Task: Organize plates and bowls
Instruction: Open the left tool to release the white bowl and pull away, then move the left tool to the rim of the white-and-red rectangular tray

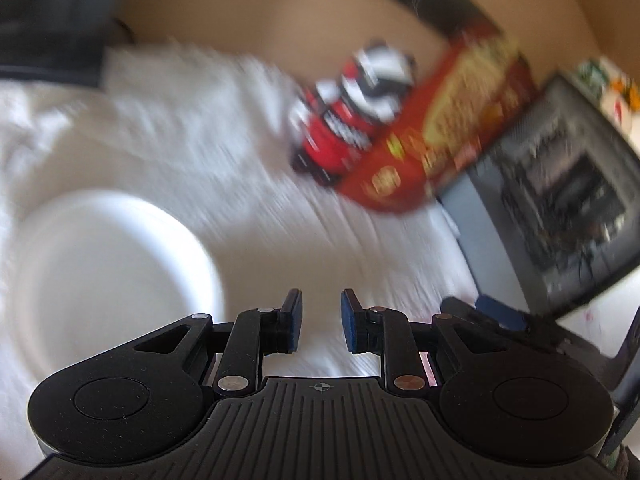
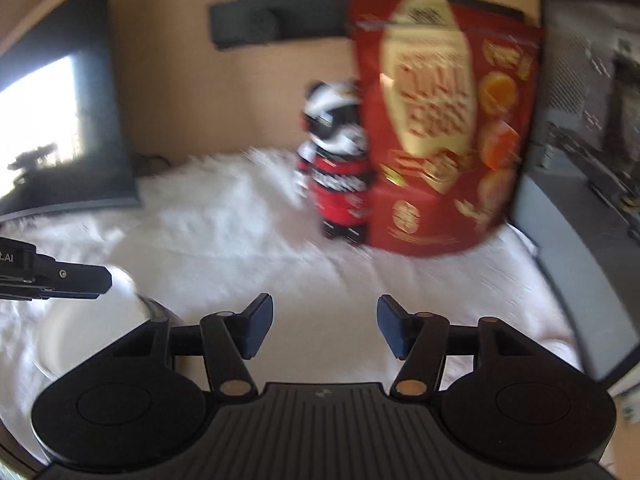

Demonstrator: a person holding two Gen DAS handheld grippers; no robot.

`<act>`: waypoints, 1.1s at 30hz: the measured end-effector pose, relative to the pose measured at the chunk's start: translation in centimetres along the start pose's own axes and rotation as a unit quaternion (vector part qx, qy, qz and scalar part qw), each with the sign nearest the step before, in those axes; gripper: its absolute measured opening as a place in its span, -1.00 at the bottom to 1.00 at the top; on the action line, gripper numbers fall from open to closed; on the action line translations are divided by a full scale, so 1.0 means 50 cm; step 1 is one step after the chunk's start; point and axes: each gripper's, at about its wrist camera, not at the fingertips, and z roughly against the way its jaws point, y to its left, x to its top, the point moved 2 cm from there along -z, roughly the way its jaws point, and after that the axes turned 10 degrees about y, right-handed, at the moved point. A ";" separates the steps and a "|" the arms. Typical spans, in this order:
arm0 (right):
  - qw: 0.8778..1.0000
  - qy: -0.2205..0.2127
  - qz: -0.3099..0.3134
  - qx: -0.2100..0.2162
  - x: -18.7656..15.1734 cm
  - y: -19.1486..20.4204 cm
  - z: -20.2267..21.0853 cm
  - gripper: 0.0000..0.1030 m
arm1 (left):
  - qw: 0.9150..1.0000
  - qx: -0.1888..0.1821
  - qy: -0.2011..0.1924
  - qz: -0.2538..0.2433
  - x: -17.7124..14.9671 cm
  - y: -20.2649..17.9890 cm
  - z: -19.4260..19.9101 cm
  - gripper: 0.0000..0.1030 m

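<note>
Approaching stage, by judgement: left hand-held gripper [image 1: 321, 326] narrowly parted, empty, beside white plate [image 1: 108, 280] on white cloth [image 1: 224, 152]. Right hand-held gripper [image 2: 325, 328] wide apart, empty. Next: seat fingers over plate rim. Both views blurred.

Bag print [image 2: 440, 120]: blurred, unreadable.
Figure [image 2: 340, 168]: smeared, its right side hidden behind the bag.
Plate [image 1: 108, 280]: blurred, near edge hidden by left gripper [image 1: 320, 326].

Smooth white plate [image 1: 112, 280], fluffy white cloth [image 1: 224, 128], glossy red bag [image 2: 444, 128]
</note>
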 end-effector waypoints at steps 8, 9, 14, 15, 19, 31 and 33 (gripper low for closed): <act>0.998 0.043 -0.018 -0.034 -0.063 -0.195 -0.028 0.13 | 0.997 -0.014 0.077 -0.026 -0.029 -0.141 -0.170 -0.56; 0.998 0.041 -0.019 -0.041 -0.073 -0.217 -0.024 0.13 | 0.996 -0.016 0.083 -0.030 -0.031 -0.159 -0.189 -0.56; 0.996 0.050 -0.047 -0.062 -0.110 -0.331 -0.015 0.13 | 0.991 -0.028 0.123 -0.043 -0.037 -0.242 -0.285 -0.55; 0.995 0.056 -0.054 -0.065 -0.117 -0.352 -0.017 0.13 | 0.990 -0.029 0.131 -0.045 -0.039 -0.256 -0.303 -0.55; 0.992 0.078 -0.071 -0.071 -0.147 -0.412 -0.028 0.13 | 0.984 -0.020 0.164 -0.058 -0.054 -0.309 -0.369 -0.55; 0.990 0.112 -0.072 -0.053 -0.206 -0.466 -0.066 -0.14 | 0.978 0.018 0.196 -0.067 -0.086 -0.358 -0.474 -0.55; 0.989 0.117 -0.072 -0.050 -0.210 -0.469 -0.078 -0.20 | 0.977 0.012 0.202 -0.064 -0.087 -0.360 -0.486 -0.55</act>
